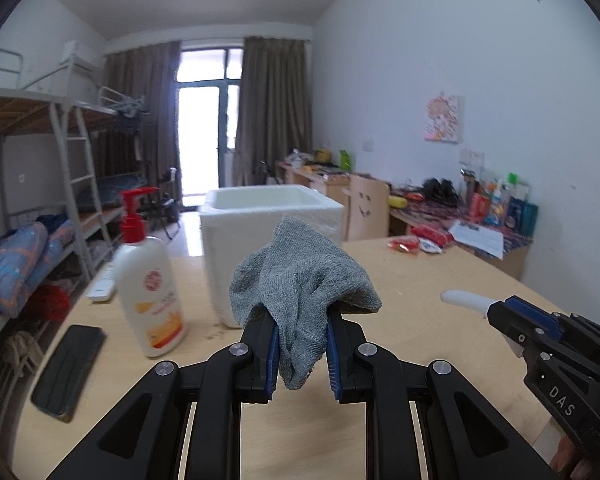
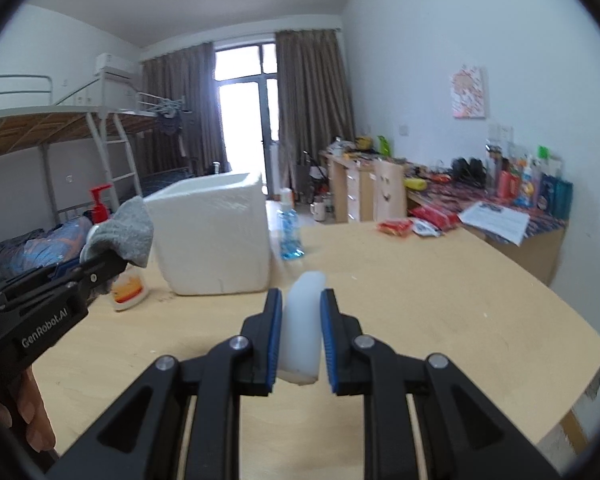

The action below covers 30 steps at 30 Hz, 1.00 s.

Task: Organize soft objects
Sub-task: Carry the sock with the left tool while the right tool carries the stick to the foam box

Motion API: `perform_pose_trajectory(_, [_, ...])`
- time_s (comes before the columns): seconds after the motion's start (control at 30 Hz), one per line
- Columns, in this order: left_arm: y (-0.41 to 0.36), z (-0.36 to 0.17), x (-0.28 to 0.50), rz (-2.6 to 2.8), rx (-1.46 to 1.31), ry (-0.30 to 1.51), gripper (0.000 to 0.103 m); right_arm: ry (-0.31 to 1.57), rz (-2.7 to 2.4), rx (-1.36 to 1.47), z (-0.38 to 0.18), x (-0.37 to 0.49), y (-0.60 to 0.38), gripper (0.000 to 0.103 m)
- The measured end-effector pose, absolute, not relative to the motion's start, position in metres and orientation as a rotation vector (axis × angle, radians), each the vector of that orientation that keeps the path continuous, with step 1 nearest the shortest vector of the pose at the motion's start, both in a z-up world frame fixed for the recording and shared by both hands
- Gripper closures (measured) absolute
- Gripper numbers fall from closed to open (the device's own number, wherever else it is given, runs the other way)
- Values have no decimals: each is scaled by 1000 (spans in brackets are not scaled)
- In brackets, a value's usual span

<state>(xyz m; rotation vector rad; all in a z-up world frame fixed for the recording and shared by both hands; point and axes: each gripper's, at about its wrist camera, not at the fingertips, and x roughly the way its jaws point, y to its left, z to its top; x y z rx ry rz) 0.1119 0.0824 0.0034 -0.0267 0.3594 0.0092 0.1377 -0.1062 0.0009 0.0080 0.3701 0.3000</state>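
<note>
One gray cloth [image 1: 300,280] clamped in left hand-held gripper [image 1: 302,354]; one white soft block [image 2: 302,328] clamped in right hand-held gripper [image 2: 300,338]; one white box [image 1: 272,220] on counter [image 1: 420,280].

Daylight blowing out the balcony door [image 1: 204,120], soft indoor brightness, fisheye bending with dark vignetted corners, slight motion blur

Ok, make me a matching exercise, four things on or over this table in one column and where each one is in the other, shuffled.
1. grey cloth
2. white block
3. lotion bottle
4. blue bottle

A. right of the foam box
B. in the right hand-held gripper
C. left of the foam box
D. in the left hand-held gripper

Pairs: 1-D, 2-B, 3-C, 4-A
</note>
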Motion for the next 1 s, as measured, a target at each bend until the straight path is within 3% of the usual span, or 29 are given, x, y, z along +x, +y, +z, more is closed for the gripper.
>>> perform_pose_trajectory(1.0, [117, 3, 94, 110, -61, 375, 82, 320, 526, -73, 17, 137, -41, 80])
